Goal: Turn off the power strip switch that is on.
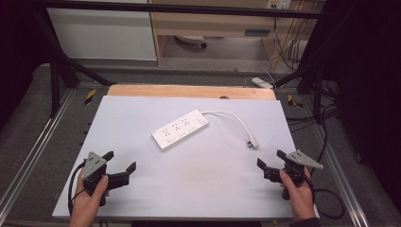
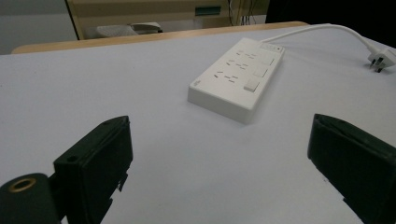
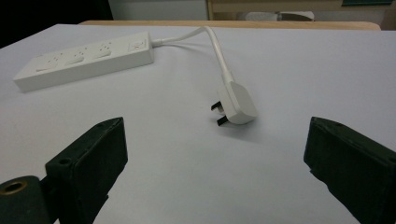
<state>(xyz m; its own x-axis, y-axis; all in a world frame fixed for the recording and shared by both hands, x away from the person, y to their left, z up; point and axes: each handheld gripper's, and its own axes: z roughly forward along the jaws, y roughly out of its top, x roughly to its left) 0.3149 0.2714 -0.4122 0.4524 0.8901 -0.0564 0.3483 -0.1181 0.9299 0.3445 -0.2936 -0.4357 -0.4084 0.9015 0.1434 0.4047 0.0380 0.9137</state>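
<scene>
Power strip [image 1: 180,128] lay flat near the middle of the white surface [image 1: 142,189], angled, w/ its cable [image 1: 231,117] looping off toward the right side and ending in the plug [image 1: 252,141], which rested on its side, prongs out, well apart from the strip. Left tool [image 1: 120,165] sat low at the near left corner, jaws wide and empty, aimed at the strip's near short end; in the left gripper view the strip [image 2: 236,79] was straight ahead, sockets and switches up. Right tool [image 1: 270,159] sat at the near right, also wide w/ nothing between the jaws; in the right gripper view the plug [image 3: 239,105] lay just ahead and nearly centred btwn them. Judging by that, the step in hand looked like the approach: right for the plug, left to steady the strip. To do it well, prob. best to bring the right tool in low and level, close on the plug's flat body sides rather than on the prongs or the cable, and leave the prongs free. Left should pin or clamp the strip by its long edges, clear of the switches, since a light plastic body on a smooth surface would likely slide when pushed. Keep some slack in the cable so it didn't tug the strip round.
</scene>
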